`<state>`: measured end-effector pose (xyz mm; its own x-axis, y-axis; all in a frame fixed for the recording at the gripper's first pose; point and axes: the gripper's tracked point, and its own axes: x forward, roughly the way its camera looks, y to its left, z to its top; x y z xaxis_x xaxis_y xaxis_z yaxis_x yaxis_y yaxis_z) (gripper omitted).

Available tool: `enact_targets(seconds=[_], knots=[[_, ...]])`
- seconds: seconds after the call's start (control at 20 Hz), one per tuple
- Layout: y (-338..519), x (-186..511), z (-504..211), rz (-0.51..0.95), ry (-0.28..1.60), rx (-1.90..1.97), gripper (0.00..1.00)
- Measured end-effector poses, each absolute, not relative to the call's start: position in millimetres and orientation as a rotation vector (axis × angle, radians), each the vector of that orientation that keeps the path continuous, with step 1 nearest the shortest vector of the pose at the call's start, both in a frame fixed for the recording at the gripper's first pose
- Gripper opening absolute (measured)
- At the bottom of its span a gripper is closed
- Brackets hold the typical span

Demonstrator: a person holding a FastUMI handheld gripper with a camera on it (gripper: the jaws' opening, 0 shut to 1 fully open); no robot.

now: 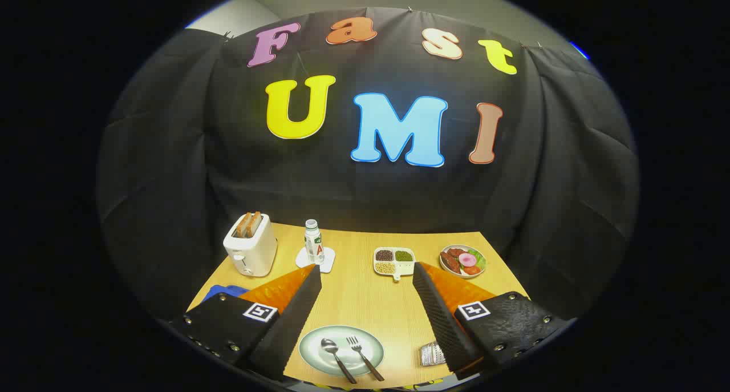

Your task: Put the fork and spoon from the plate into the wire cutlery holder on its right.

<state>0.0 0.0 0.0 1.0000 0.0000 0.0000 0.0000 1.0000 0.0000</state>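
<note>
The tongs hang wide apart, holding nothing, above the table. Between their fingers lies the plate carrying spoon and fork; the wire cutlery holder sits at its three o'clock.

no words or numbers can be read; the bottle has a label too small to make out, and each gripper finger bears a square black-and-white marker

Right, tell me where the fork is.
In the gripper view, the fork lies on the plate between the open tongs, just right of the spoon and left of the wire holder.
</note>
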Motion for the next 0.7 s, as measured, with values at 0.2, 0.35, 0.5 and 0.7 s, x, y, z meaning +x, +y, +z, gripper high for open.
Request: enact_targets(seconds=[0.2, 0.35, 0.5, 0.7], knots=[[2, 1, -6, 0.004, 0.017, -0.001, 0.99], [3, 6, -15, 0.004, 0.042, -0.002, 0.99], [4, 14, -30, -0.002, 0.088, -0.006, 0.99], [5, 27, -61, -0.012, 0.177, -0.013, 0.99]])
